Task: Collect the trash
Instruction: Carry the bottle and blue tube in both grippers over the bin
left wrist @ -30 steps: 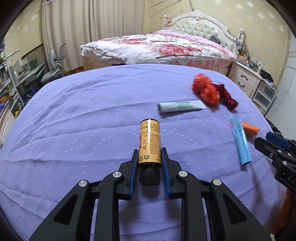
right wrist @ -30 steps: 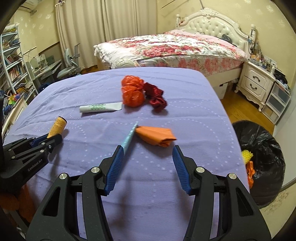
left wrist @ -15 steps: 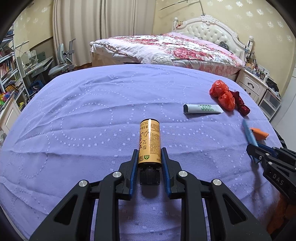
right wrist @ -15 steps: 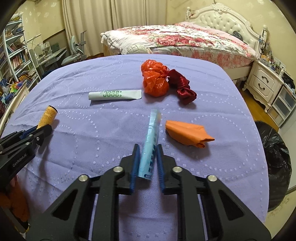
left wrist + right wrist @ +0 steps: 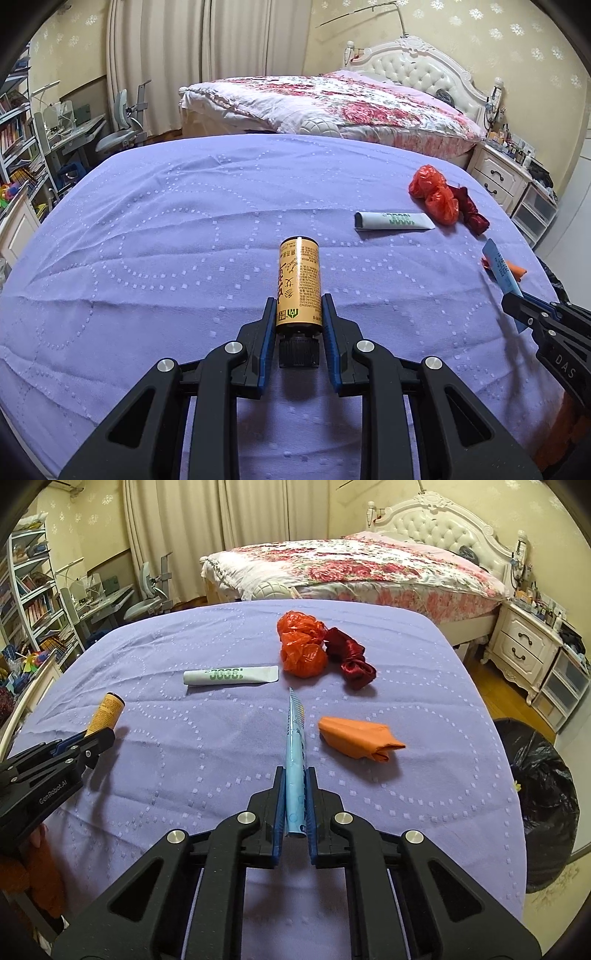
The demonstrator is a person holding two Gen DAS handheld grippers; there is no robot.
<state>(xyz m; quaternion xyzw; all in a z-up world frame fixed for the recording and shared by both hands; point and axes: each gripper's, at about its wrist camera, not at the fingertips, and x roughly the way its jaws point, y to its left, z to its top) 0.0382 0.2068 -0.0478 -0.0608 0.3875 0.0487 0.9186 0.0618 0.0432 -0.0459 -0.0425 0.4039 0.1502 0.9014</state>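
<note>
A: Where are the two grippers?

B: Both tilt downward over a purple bedspread [image 5: 147, 229]. The left gripper [image 5: 298, 321] is clamped on a gold bottle [image 5: 299, 284] near its black cap, and the bottle points away toward twelve o'clock. The right gripper [image 5: 295, 794] is closed tight on a thin blue tube [image 5: 295, 760], held edge-up and pointing toward twelve o'clock.

A: What else lies on the bedspread?

B: In the right wrist view, a white tube [image 5: 231, 675] lies at eleven o'clock. Crumpled orange bags [image 5: 301, 648] touch a dark red wrapper [image 5: 352, 661] at one o'clock, and an orange cloth [image 5: 356, 738] lies just beside the blue tube at two o'clock. A black trash bag [image 5: 543, 797] stands on the floor at three o'clock.
</note>
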